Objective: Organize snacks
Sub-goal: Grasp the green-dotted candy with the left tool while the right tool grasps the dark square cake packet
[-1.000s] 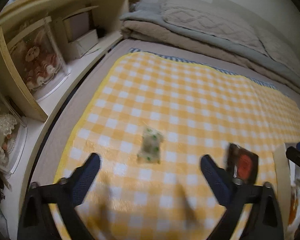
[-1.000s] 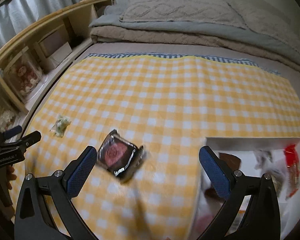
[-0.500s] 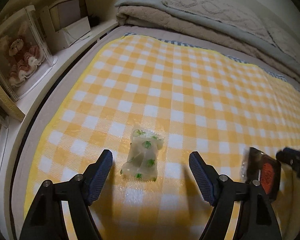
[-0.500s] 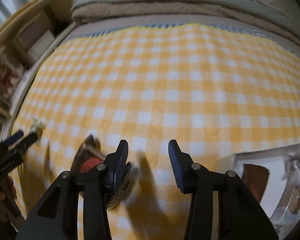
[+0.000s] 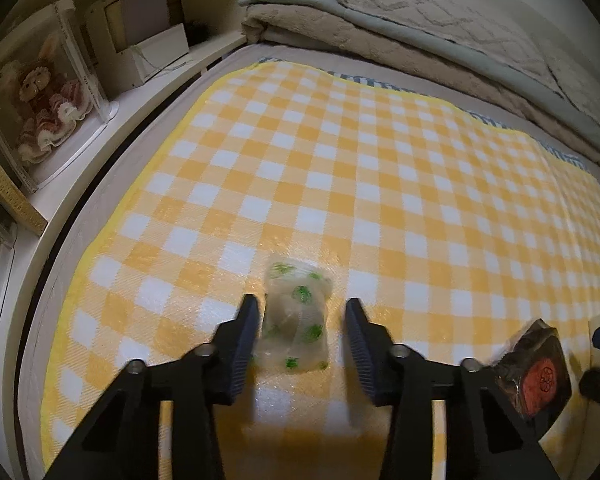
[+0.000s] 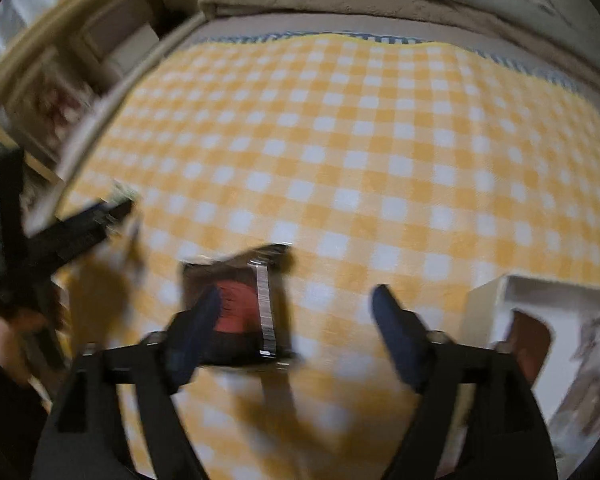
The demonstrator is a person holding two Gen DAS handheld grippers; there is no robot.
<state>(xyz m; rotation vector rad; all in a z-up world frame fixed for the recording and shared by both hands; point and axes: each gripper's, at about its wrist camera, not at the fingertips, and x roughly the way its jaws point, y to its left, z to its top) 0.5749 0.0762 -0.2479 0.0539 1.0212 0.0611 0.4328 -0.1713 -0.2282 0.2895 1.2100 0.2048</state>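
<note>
A clear snack packet with green print (image 5: 296,320) lies on the yellow checked cloth (image 5: 340,160). My left gripper (image 5: 302,306) straddles it and its jaws are closing; the left pad touches the packet and a small gap shows at the right pad. A dark packet with a red round mark (image 6: 244,280) lies between the wide, opening jaws of my right gripper (image 6: 296,300), close to its left finger and not pressed. In the left wrist view the same dark packet (image 5: 540,372) lies at the lower right. The right wrist view is blurred.
A white box (image 6: 500,292) holding several snacks stands at the right on the cloth. A wooden shelf with a boxed doll (image 5: 44,92) and cardboard boxes (image 5: 148,40) runs along the left. Folded blankets (image 5: 420,28) lie at the back. A hand (image 6: 8,336) holds the left gripper.
My left gripper came down over the clear packet and its jaws narrowed around it. My right gripper's jaws narrowed beside the dark packet, then spread wide, with the packet now between them.
</note>
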